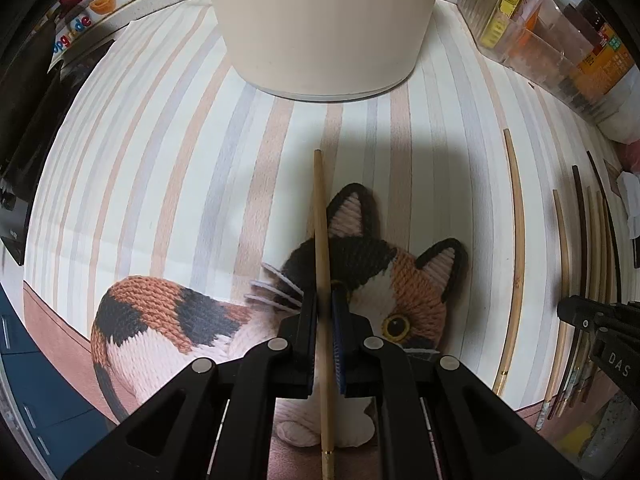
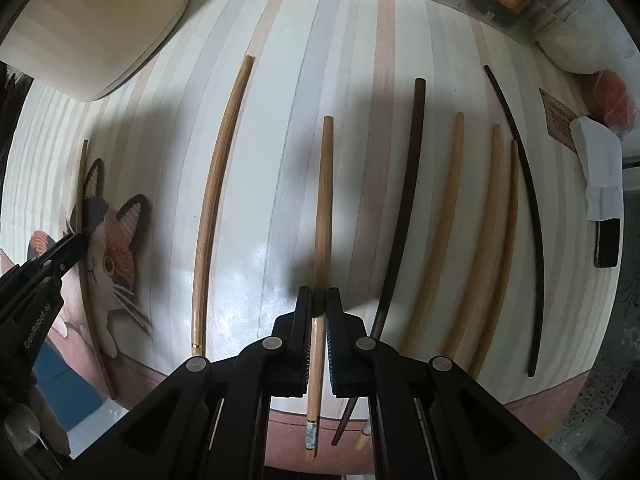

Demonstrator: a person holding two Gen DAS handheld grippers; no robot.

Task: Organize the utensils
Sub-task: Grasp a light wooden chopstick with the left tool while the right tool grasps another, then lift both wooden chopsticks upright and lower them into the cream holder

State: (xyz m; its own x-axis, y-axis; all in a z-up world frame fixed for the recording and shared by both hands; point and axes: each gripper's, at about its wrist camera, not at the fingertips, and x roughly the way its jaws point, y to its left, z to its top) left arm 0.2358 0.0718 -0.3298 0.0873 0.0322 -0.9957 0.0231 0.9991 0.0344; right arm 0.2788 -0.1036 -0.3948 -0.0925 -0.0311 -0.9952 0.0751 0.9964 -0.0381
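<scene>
My left gripper (image 1: 324, 300) points down over a striped cat-print placemat (image 1: 160, 160) and is shut on a light wooden chopstick (image 1: 320, 232). The stick runs toward a cream container (image 1: 320, 28) standing just ahead. My right gripper (image 2: 319, 296) is shut on another light chopstick (image 2: 325, 200) that lies along the mat. A bamboo chopstick (image 2: 216, 200) lies to its left. On its right lie a dark chopstick (image 2: 404, 208), several pale ones (image 2: 444, 220) and a thin dark one (image 2: 524, 200). The left gripper (image 2: 72, 244) shows at that view's left edge.
A clear plastic organizer (image 1: 560, 40) with bottles and packets stands along the far right of the mat. A white folded cloth (image 2: 600, 168), a black flat object (image 2: 607, 244) and a red bag (image 2: 612, 96) lie off the mat's right side. The mat's near edge borders a pink surface (image 2: 288, 432).
</scene>
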